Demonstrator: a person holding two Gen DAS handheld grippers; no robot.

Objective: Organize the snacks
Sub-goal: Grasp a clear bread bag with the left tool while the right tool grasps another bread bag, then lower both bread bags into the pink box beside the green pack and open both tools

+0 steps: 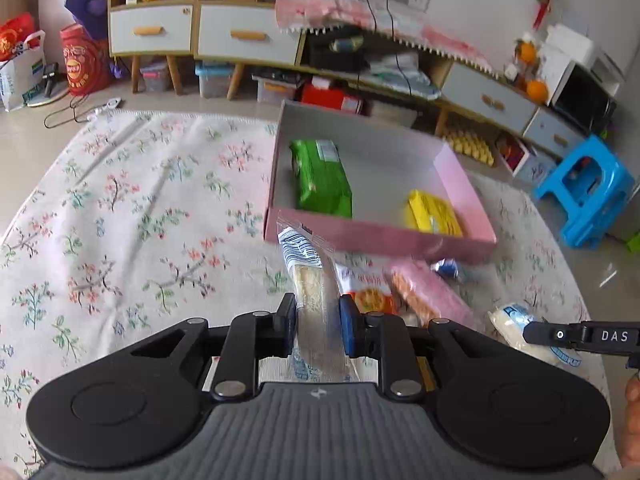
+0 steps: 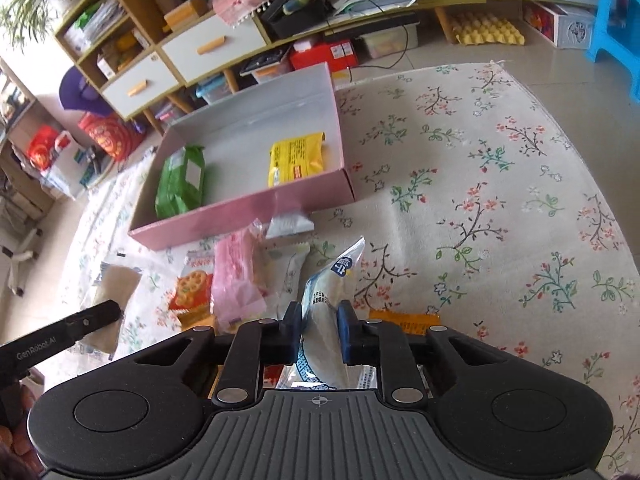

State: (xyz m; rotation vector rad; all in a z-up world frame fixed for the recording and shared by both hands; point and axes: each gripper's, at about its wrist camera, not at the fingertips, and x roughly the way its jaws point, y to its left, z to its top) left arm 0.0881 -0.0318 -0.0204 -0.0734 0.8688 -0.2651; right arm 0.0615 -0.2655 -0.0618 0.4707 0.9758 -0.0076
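Where the near end of each held packet passes behind your gripper bodies, it is cut off from view, and the print on both wrappers is too small to read. Your left gripper [image 1: 317, 322] is clamped on a clear-wrapped brown bar [image 1: 310, 284], whose blue-and-white printed end rises toward the pink box [image 1: 384, 238]; the pads press both sides of the wrapper. Your right gripper [image 2: 319, 330] is clenched on a white bun packet [image 2: 326, 300] with a blue label, its far end tilted up and to the right. In the left wrist view the same bun packet [image 1: 514, 324] shows at the far right, partly covered by a black finger of the right gripper.

The pink box sits on the floral cloth [image 1: 140, 220], far from you, open at the top. Inside it lie a green packet [image 1: 322, 178] at the left and a yellow packet [image 1: 434, 214] at the right, well apart. Loose snacks lie on the cloth just near the box: an orange cracker packet [image 2: 192, 288], a pink packet [image 2: 236, 276] and a pale packet [image 2: 290, 270], overlapping so their edges are hard to separate. An orange wrapper [image 2: 404, 320] is mostly hidden behind the right gripper. Motion blur softens the pile in the left wrist view.
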